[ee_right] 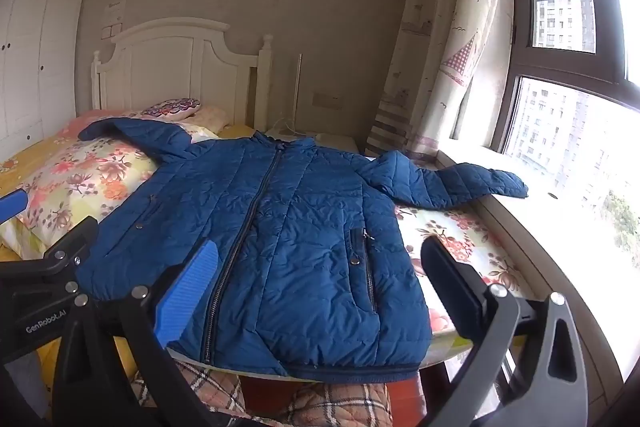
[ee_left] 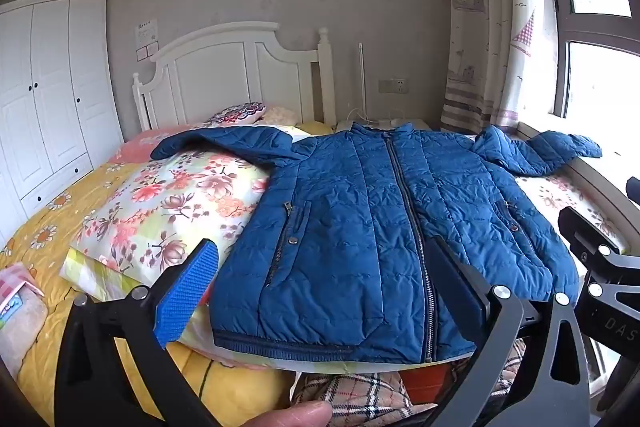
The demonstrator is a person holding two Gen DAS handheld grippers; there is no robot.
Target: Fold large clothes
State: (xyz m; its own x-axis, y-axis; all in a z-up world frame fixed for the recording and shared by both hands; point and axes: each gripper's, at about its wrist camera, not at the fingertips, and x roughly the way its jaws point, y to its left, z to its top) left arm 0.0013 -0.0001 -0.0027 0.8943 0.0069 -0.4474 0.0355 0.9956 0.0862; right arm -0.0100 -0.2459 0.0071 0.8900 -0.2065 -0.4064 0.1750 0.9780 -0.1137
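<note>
Plainly, the blue quilted jacket (ee_left: 360, 227) lies zipped and face up on the floral quilt (ee_left: 168, 211) of the bed (ee_left: 48, 239), its collar towards the headboard (ee_left: 224, 71) and its hem nearest both claws, so its long axis runs straight away from them along the zip. Both sleeves are spread sideways, one over the quilt on the left, the other (ee_right: 460, 179) reaching to the window sill (ee_right: 560, 211). The left claw (ee_left: 320, 291) hovers above the hem's left half, jaws wide apart and holding nothing. The right claw (ee_right: 316, 291) hangs over the hem's right half, equally wide and empty. Each sleeve probably falls to the claw on its own side; the right one seems nearer its sleeve.
</note>
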